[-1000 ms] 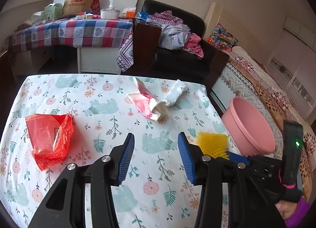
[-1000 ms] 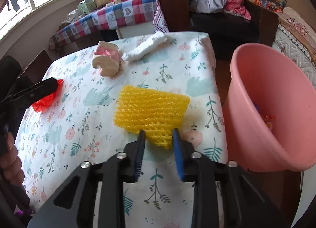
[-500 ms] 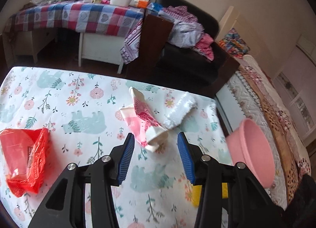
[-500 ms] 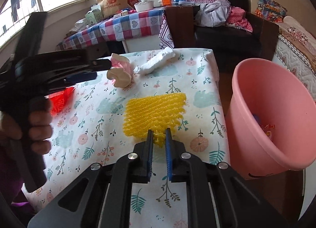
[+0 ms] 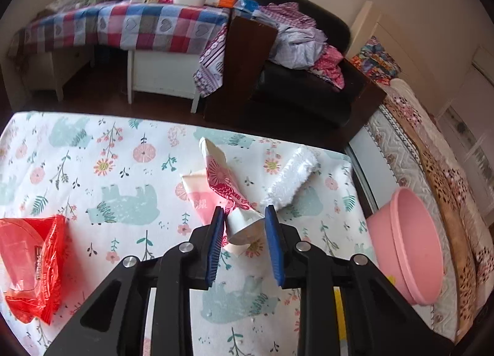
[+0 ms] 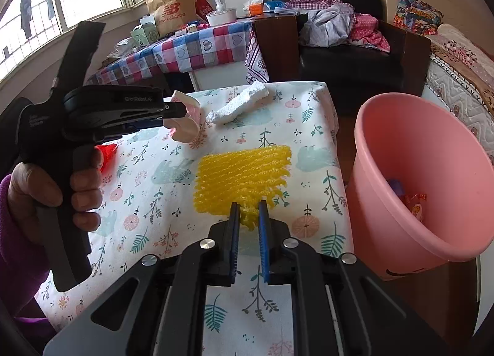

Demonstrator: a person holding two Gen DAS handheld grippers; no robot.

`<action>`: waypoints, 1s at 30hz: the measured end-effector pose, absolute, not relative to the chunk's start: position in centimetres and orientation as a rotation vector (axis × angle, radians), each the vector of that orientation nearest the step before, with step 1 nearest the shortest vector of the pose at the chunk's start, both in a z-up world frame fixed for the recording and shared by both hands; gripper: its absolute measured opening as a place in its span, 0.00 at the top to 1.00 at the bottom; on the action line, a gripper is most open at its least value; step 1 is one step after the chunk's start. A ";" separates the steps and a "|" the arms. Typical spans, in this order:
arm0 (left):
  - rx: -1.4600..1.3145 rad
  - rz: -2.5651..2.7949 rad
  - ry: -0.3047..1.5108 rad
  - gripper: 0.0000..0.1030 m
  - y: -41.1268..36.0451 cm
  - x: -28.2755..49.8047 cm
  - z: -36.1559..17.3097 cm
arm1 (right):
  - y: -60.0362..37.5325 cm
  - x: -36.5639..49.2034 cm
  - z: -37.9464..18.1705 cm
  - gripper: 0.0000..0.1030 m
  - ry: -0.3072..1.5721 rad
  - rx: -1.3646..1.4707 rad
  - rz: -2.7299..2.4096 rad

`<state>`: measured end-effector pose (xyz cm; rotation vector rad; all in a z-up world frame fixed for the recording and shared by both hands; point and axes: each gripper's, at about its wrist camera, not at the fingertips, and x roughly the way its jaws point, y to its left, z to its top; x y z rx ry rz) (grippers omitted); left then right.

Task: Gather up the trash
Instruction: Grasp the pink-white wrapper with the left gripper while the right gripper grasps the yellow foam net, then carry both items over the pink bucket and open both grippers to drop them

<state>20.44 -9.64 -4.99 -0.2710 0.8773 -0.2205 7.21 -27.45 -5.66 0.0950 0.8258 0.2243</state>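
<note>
My left gripper [image 5: 244,229] has its jaws around the open end of a crushed pink paper cup [image 5: 222,192] on the table; the jaws touch or nearly touch it. The cup also shows in the right wrist view [image 6: 188,123], at the left gripper's tip. My right gripper [image 6: 247,215] is shut on the near edge of a yellow foam net [image 6: 240,177]. A white foam piece [image 5: 291,178] lies just right of the cup. A red plastic wrapper [image 5: 31,263] lies at the table's left. A pink bucket [image 6: 423,177] with some trash inside stands at the table's right edge.
The table [image 5: 123,201] has a floral cloth; its far edge drops to the dark floor. Behind are a checkered-cloth table [image 5: 123,25], a black armchair with clothes [image 5: 302,56], and a bed [image 5: 432,152] to the right.
My left gripper moved forward to the paper cup and narrowed its jaws around it. My right gripper closed onto the yellow net's edge and stays on it.
</note>
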 end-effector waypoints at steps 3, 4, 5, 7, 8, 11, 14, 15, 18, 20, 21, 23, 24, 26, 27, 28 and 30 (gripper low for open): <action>-0.246 -0.234 0.850 0.75 -9.8 19.1 -4.0 | -27.7 7.1 -5.8 0.89 0.831 0.115 0.230; -0.240 -0.241 0.840 0.75 -9.7 18.5 -3.7 | -27.7 7.1 -5.8 0.89 0.831 0.122 0.231; -0.232 -0.250 0.829 0.75 -9.7 17.8 -3.2 | -27.8 7.0 -5.8 0.88 0.832 0.127 0.232; -0.222 -0.263 0.812 0.75 -9.6 16.5 -2.5 | -27.8 6.9 -5.9 0.88 0.831 0.135 0.231; -0.217 -0.270 0.804 0.75 -9.6 15.9 -2.1 | -27.8 6.8 -5.9 0.88 0.831 0.138 0.230; -0.200 -0.286 0.772 0.75 -9.5 13.4 -1.0 | -27.6 6.2 -6.4 0.88 0.832 0.123 0.224; -0.182 -0.303 0.752 0.75 -9.4 11.3 -0.1 | -27.2 5.6 -6.4 0.88 0.826 0.104 0.231; -0.178 -0.310 0.748 0.75 -9.4 10.6 0.2 | -27.1 5.3 -6.2 0.88 0.819 0.101 0.234; -0.175 -0.326 0.741 0.75 -9.4 9.1 0.9 | -26.9 4.7 -5.2 0.88 0.792 0.097 0.243; -0.165 -0.334 0.730 0.75 -9.6 8.2 1.5 | -26.9 4.4 -4.6 0.88 0.772 0.093 0.244; -0.154 -0.340 0.721 0.75 -9.7 7.7 1.9 | -26.9 4.1 -4.2 0.88 0.760 0.091 0.245; -0.139 -0.346 0.709 0.75 -9.9 7.3 2.4 | -26.9 3.7 -3.7 0.88 0.747 0.092 0.248; -0.131 -0.352 0.702 0.75 -10.1 7.0 2.6 | -26.9 3.5 -3.6 0.88 0.742 0.092 0.248; -0.118 -0.361 0.694 0.75 -10.6 6.6 3.0 | -26.9 3.2 -3.2 0.88 0.734 0.090 0.245; -0.112 -0.365 0.687 0.75 -10.9 6.4 3.2 | -27.0 3.1 -3.1 0.88 0.731 0.093 0.245; -0.107 -0.372 0.682 0.75 -11.2 6.2 3.4 | -27.1 2.9 -2.8 0.88 0.724 0.096 0.243; -0.101 -0.387 0.678 0.75 -11.8 5.9 3.7 | -27.4 2.7 -2.4 0.88 0.710 0.096 0.236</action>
